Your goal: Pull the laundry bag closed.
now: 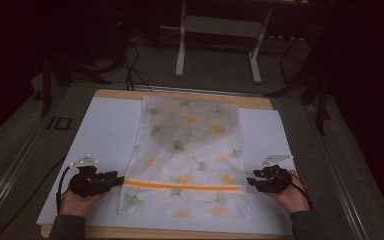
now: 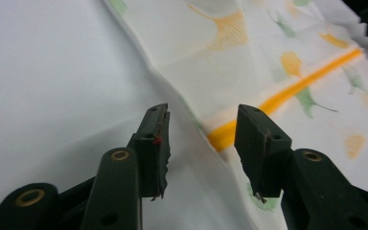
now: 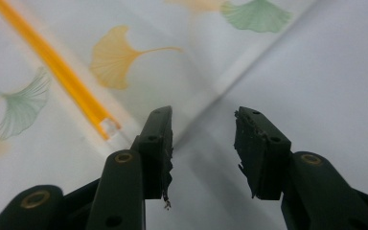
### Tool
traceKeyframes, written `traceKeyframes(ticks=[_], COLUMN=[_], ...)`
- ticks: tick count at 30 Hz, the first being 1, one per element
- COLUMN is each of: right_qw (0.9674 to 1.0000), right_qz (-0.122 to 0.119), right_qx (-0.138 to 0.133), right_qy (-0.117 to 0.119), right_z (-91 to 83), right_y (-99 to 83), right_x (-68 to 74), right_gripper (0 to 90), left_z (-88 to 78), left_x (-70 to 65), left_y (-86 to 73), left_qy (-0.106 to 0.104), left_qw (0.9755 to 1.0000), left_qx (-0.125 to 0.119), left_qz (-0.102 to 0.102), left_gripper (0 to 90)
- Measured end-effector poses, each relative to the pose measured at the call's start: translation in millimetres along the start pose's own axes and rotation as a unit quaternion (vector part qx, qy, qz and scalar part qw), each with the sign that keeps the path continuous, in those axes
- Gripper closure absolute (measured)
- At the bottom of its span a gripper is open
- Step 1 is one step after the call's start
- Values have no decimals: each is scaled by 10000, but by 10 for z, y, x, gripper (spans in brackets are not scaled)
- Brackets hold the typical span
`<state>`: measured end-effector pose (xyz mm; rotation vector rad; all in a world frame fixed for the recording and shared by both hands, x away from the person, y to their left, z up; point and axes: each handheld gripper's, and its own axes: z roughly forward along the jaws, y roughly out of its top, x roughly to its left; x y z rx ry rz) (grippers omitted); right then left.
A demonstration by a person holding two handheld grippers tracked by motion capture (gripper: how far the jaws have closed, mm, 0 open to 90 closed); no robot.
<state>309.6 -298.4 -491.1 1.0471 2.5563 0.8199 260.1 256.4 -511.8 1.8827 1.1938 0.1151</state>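
Observation:
A white fabric bag [image 1: 187, 155] printed with green and orange ginkgo leaves lies flat along the middle of the table, with an orange zipper [image 1: 180, 186] across its near end. My left gripper [image 1: 120, 178] rests at the bag's left edge, level with the zipper, and stands open. In the left gripper view its jaws straddle the raised bag edge [image 2: 191, 120] and the zipper [image 2: 287, 88] end. My right gripper [image 1: 250, 181] sits at the bag's right edge, open. The right gripper view shows the zipper [image 3: 57, 67] end just left of its jaws, and the bag edge [image 3: 230, 81] between them.
The bag lies on a white board [image 1: 105, 140] atop a wooden table [image 1: 120, 93]. A person's hands hold both grippers at the near edge. Beyond the table stand a white frame [image 1: 220, 30] and cables on a dark floor.

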Motion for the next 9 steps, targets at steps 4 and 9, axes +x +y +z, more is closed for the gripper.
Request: traceKeyframes(ticks=[4,9], right_qw=[9996,9985], right_qz=[213,396], right_qx=[-165,-294], right_qy=[-79,-223], right_z=[-31,-57], right_y=[-37,-87], right_x=[-37,-53], right_gripper=[564,558], left_z=[-11,-19], left_x=[-6,-23], left_y=[-5,-5], left_qy=[357,905], left_qw=[9992,9949], left_qx=[-124,-348], left_qz=[95,283], left_gripper=[563,546])
